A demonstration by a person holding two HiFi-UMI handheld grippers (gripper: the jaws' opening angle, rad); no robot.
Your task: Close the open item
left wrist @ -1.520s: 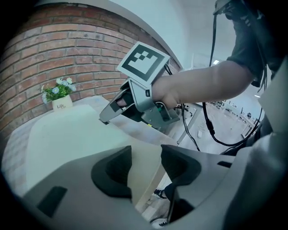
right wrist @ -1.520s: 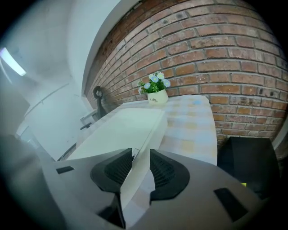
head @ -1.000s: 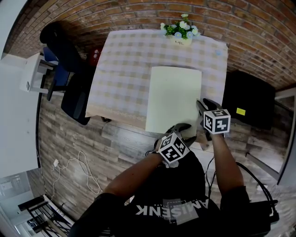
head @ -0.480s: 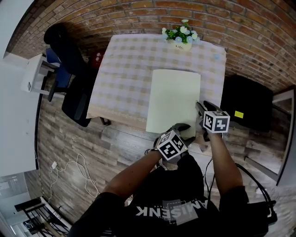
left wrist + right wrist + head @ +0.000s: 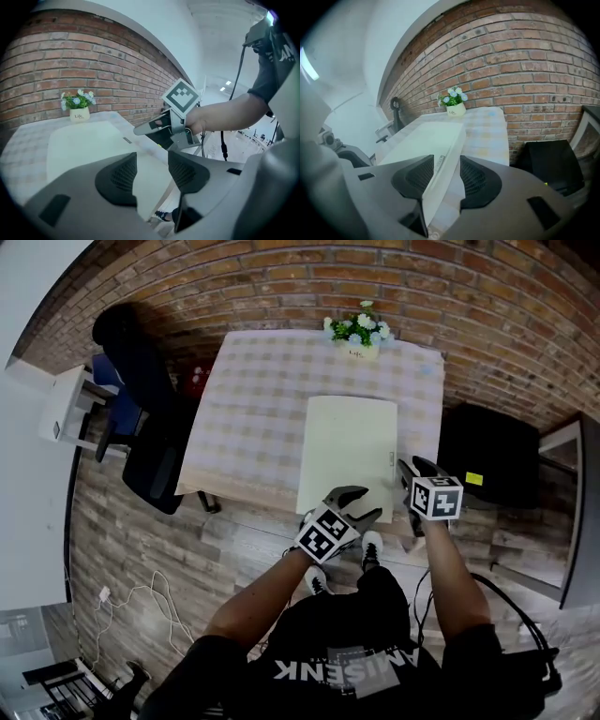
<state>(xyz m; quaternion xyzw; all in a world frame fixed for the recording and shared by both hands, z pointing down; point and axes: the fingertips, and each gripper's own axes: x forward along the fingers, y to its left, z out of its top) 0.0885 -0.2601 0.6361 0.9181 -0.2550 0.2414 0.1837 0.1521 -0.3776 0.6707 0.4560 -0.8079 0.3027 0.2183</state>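
Observation:
A flat pale green box (image 5: 349, 451) lies shut on the checked tablecloth (image 5: 253, 418). In the right gripper view the box (image 5: 426, 140) runs away from me, and its near right edge lies between the jaws of my right gripper (image 5: 447, 171). Those jaws are opening, with a gap on the right pad's side. In the head view my right gripper (image 5: 412, 472) is at the box's near right corner. My left gripper (image 5: 359, 502) hangs open just off the box's near edge, with nothing between its pads (image 5: 124, 176).
A small pot of flowers (image 5: 359, 334) stands at the table's far edge by the brick wall. A black office chair (image 5: 141, 399) is left of the table, a black case (image 5: 487, 456) right of it. Cables (image 5: 141, 601) lie on the wooden floor.
My left gripper has moved up and left, closer to the box's near edge. The right gripper has stayed at the box's near right corner. The head view has pulled back a little.

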